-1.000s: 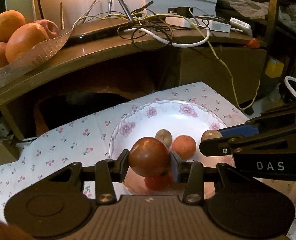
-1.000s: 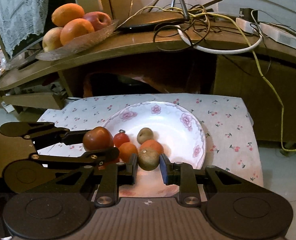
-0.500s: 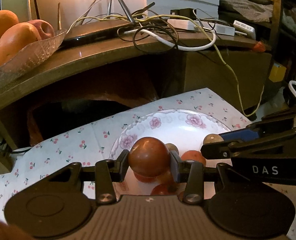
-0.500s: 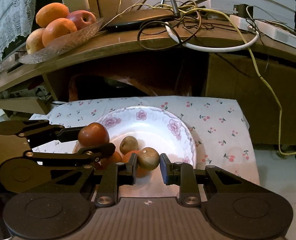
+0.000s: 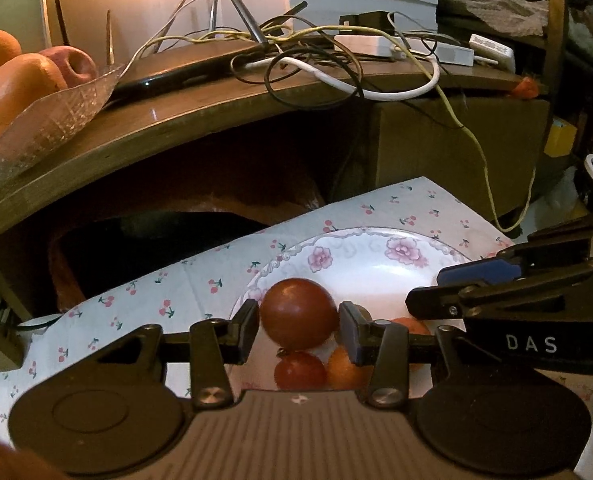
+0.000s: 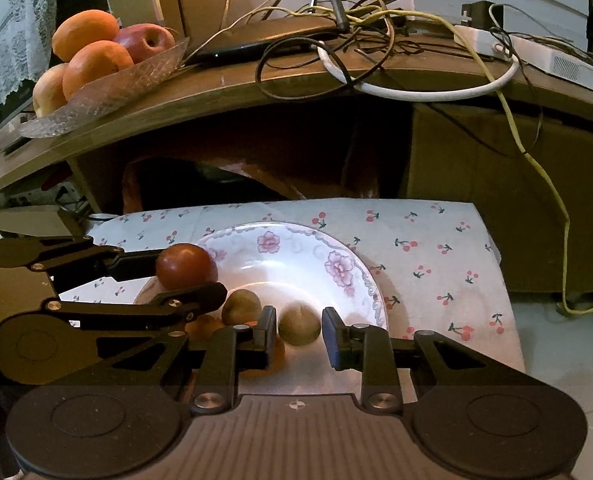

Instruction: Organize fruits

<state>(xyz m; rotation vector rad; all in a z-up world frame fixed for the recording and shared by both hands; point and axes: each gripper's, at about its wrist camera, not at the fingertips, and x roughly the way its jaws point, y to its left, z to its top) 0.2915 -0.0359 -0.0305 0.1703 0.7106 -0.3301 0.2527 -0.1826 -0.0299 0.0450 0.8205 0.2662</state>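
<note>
White letters "DAS" marked the right claw [image 5: 476, 280] at right of frame, just opening, brown fruit [image 6: 299, 325] loose between; left claw [image 5: 299, 322] gripped a tomato [image 5: 298, 314].

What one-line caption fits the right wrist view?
Right gripper, fingers just parted, releases a brown fruit over the floral plate; left gripper holds a red fruit.

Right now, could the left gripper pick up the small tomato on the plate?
Probably not yet: the left gripper is shut on the big tomato, which blocks the way to the small tomato.
</note>
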